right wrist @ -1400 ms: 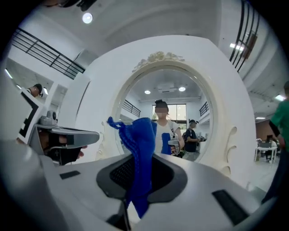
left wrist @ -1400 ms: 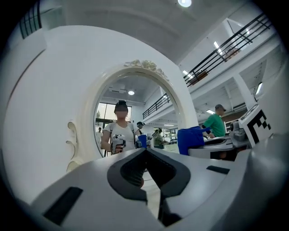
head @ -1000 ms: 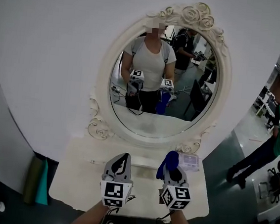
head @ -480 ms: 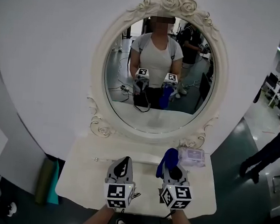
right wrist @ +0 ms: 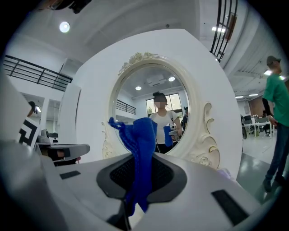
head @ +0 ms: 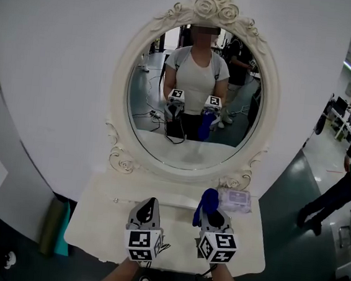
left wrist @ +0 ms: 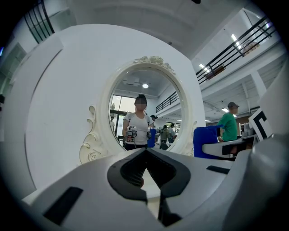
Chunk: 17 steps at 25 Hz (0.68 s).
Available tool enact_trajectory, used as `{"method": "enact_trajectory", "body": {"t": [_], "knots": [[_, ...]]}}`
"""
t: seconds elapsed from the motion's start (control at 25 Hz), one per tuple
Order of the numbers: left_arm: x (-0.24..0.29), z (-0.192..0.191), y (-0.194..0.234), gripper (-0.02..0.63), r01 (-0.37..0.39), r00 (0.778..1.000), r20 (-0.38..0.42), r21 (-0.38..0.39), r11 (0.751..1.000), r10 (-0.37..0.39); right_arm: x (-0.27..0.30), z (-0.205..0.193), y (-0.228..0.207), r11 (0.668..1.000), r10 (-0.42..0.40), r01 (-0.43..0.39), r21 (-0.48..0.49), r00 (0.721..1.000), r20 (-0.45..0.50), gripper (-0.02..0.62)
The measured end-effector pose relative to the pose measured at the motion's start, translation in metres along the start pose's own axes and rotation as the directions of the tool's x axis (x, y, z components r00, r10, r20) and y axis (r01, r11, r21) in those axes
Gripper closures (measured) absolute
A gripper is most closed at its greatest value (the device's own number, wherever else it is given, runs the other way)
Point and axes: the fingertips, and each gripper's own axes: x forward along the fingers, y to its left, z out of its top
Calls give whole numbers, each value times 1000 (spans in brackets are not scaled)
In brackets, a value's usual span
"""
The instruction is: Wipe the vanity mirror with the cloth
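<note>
Over the last second the vanity mirror (head: 190, 152) has swung from the upper right of the head view to sit square at 12 o'clock, its rose crest upright. That reads as the person squaring up to the glass rather than any work being done on it. The two tools have barely shifted. They stay low over the cream desk (head: 100, 217), side by side, pointing toward 12 o'clock.

The right tool (head: 212, 214) is clamped on the blue cloth (head: 208, 201). In the right gripper view the cloth (right wrist: 141, 149) rises from between the closed jaws and flops over the tips. The left tool (head: 151, 204), at 9 o'clock of the right one, has its jaws together with nothing between them, as the left gripper view shows (left wrist: 145, 152).

The cloth is well apart from the glass, below the bottom of the frame. A clear packet (head: 236, 200) lies on the desk at about 1 o'clock from the right tool.

So the wipe itself looks not yet begun. The likely next move is to lift the right tool up and forward until the cloth meets the glass.
</note>
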Motion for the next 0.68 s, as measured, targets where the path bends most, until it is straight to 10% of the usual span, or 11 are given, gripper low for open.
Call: {"method": "enact_trajectory", "body": {"t": [0.68], "knots": [[-1,-2,0,603,-19,1000,-15,21,1000,19,-1,3,2,998,11,-11,-58,1000,-11,531]]}}
